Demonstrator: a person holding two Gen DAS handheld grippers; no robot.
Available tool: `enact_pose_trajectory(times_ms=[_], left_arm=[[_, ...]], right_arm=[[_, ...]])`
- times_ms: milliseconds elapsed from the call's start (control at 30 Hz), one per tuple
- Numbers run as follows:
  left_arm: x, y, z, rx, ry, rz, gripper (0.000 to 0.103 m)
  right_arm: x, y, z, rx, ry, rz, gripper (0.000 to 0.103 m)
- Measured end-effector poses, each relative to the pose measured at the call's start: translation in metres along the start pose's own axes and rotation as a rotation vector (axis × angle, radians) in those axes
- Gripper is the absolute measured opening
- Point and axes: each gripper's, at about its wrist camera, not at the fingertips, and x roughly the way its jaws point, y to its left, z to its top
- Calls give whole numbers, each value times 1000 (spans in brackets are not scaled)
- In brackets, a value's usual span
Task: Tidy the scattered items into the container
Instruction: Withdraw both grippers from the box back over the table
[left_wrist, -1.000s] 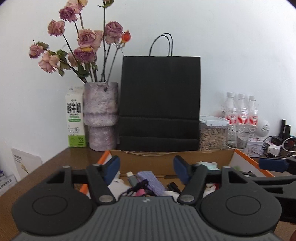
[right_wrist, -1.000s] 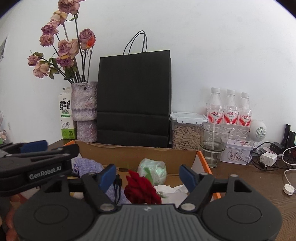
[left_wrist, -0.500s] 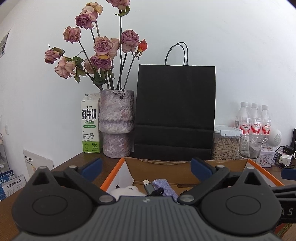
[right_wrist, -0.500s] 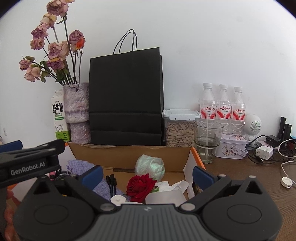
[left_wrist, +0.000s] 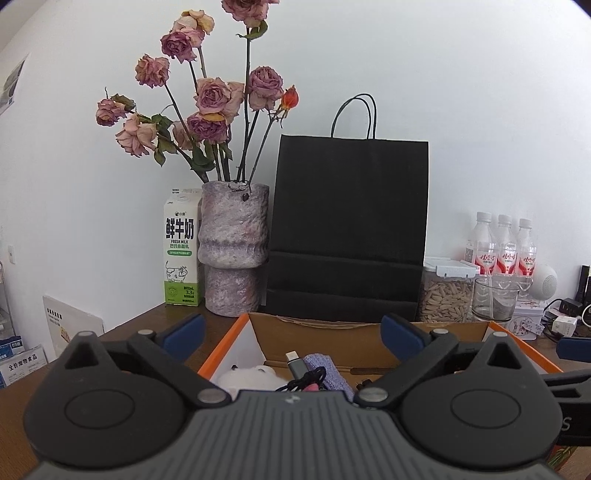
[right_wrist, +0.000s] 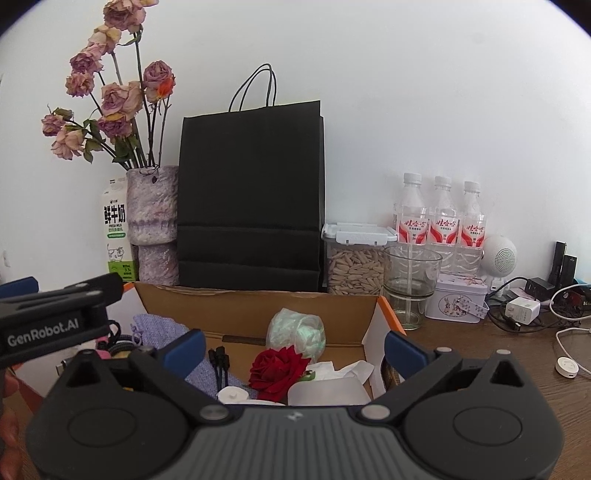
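Both tools wide and empty over the box

My right tool (right_wrist: 293, 347) sits nearest the red rose (right_wrist: 277, 372), just below it inside the cardboard box (right_wrist: 258, 306); left tool (left_wrist: 291, 330) gapes alongside.

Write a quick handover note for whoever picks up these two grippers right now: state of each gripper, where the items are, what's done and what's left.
Left gripper: open, empty, above the left part of the cardboard box.
Right gripper: open, empty, above the right part of the box.
In the box: red rose, green plastic bag, purple cloth, black cables, white paper, USB adapter, white fluffy toy.
Done: these items are inside.
Left: the views cover little of the table near the box, so check for strays. The charger and cables on the right may just belong there.
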Motion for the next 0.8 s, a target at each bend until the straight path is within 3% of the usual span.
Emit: enact_pose_trajectory(times_ms=[167,533,800], left_arm=[[-18,11,-3,1,-48,-3,103],[-56,42,-17,14,4,2,103],[-80,57,-26,19,42,15,103]], right_arm=[[-12,10,-6,-48,-48,-14,103],[-60,28,-24,-141,-155,-22,103],[-89,36,-37,-186,-150,-11,103]])
